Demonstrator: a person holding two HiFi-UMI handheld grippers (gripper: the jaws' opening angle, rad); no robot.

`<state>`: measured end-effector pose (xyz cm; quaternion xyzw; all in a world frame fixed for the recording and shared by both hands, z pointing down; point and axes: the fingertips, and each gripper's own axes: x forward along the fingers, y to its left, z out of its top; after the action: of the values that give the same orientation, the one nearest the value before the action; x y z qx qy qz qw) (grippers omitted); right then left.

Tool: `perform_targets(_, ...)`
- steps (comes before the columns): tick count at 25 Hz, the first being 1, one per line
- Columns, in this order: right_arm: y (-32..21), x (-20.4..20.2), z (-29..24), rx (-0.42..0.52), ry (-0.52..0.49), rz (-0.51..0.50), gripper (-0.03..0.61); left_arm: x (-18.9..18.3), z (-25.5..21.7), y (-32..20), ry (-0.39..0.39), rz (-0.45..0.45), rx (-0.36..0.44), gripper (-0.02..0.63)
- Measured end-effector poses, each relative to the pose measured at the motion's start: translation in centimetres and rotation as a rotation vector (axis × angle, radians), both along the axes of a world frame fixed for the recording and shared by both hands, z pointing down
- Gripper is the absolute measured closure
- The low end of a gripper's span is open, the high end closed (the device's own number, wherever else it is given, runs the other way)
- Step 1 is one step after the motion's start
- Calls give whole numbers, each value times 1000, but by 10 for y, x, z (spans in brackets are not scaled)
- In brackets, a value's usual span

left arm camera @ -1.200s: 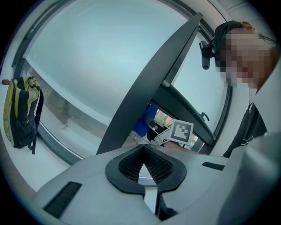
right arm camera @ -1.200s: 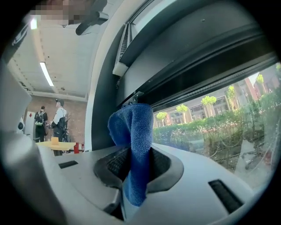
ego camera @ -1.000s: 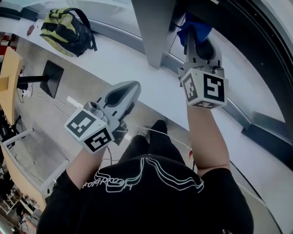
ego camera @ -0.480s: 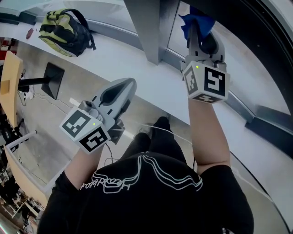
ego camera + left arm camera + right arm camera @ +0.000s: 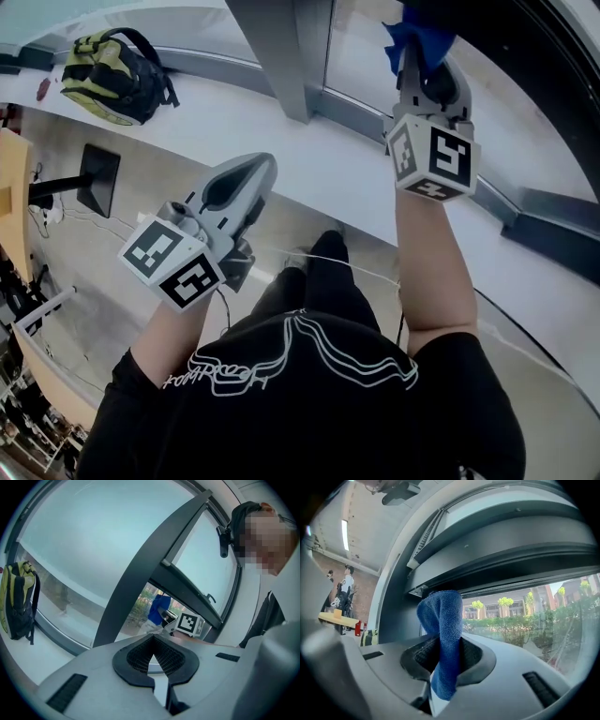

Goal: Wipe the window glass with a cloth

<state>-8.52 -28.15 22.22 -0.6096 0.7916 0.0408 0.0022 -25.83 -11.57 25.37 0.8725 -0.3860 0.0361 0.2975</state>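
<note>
Window glass (image 5: pixel 525 616) lies straight ahead of the right hand-held gripper (image 5: pixel 440 658), which is clamped on a blue cloth (image 5: pixel 443 616) standing lengthwise toward the pane's upper edge. The left hand-held gripper (image 5: pixel 152 658), jaws together and empty, sits farther back.

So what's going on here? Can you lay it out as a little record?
right gripper: shut on the blue cloth, held high at the window glass
left gripper: shut, nothing in it, held lower, away from the glass
cloth touching glass: cannot tell
backpack: lying on the sill, far left
</note>
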Motion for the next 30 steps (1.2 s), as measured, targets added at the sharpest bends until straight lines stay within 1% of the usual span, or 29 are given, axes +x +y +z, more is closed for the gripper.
perform_targets(4, 13, 34, -10, 5, 27, 68, 511, 12, -9, 8, 26, 24, 14, 607)
perform_targets(7, 22, 52, -14, 9, 45, 102, 511, 17, -9, 14, 36, 31, 14, 607)
perform_targets(11, 28, 69, -16, 17, 60, 150, 511, 19, -11, 16, 32, 55, 26, 607)
perform_targets(14, 36, 84, -18, 24, 55, 180, 511, 20, -13, 16, 31, 51, 35, 607)
perform_targets(17, 47, 104, -18, 26, 66, 201, 511, 31, -13, 20, 34, 55, 44, 607)
perform_targets(20, 59, 137, -13, 22, 60, 235, 511, 55, -9, 24, 40, 78, 49, 607)
perform_targets(25, 87, 213, 11, 32, 22, 289, 511, 122, 11, 44, 29, 114, 72, 607)
perform_targets(30, 92, 254, -13, 7, 29, 330, 511, 152, -17, 40, 21, 146, 63, 607)
